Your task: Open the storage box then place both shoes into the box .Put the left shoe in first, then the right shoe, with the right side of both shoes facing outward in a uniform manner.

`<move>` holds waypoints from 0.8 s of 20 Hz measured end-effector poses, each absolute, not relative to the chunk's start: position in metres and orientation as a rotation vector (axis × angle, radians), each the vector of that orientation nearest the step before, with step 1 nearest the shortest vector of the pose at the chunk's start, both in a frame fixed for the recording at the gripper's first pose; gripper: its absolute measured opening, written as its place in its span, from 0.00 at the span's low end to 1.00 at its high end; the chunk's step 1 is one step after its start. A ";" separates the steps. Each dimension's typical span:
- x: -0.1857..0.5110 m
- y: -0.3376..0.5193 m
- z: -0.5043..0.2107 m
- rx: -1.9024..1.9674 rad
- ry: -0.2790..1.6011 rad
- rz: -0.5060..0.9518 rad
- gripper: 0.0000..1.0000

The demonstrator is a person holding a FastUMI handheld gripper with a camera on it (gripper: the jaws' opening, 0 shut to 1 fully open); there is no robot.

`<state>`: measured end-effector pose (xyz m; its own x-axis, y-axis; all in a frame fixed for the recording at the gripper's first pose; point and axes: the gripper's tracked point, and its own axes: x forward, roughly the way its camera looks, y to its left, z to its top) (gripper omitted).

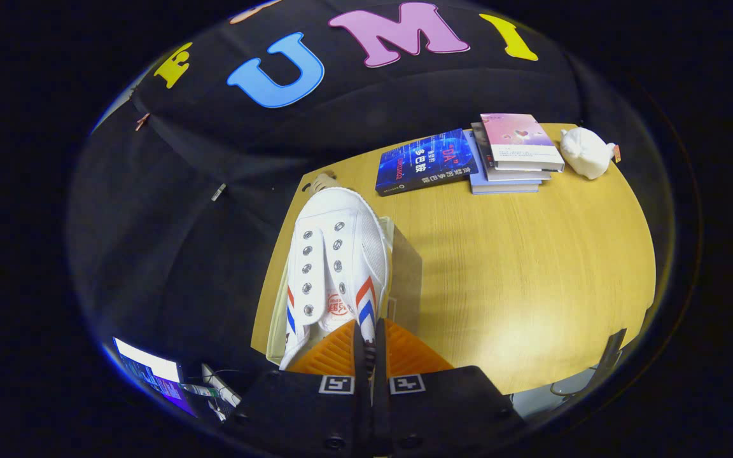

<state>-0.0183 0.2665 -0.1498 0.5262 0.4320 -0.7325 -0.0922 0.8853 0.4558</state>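
Observation:
A white canvas shoe (335, 261) with red and blue side stripes and metal eyelets hangs toe-forward just ahead of my fingers. My gripper (369, 346) is shut on the shoe's right collar edge near the heel, the two fingers pressed close together on the fabric. Under and around the shoe stands the pale storage box (404, 267), at the left end of the wooden table (532, 267); its right wall shows beside the shoe and a cream edge runs along the shoe's left. The shoe appears to be over or partly inside the box. The box's inside is hidden by the shoe.
Beyond the shoe, a dark blue book (427, 162) lies flat at the table's far side. Beside it is a small stack of books (513, 152) with a pink cover on top. A white plush toy (586, 151) sits at the far right corner. A screen (150, 375) glows below the table's left edge.

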 end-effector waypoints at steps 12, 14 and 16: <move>-0.009 0.312 -0.215 0.220 1.107 0.178 0.07; -0.008 0.317 -0.220 0.214 1.114 0.165 0.09; -0.006 0.337 -0.214 0.250 1.087 0.233 0.34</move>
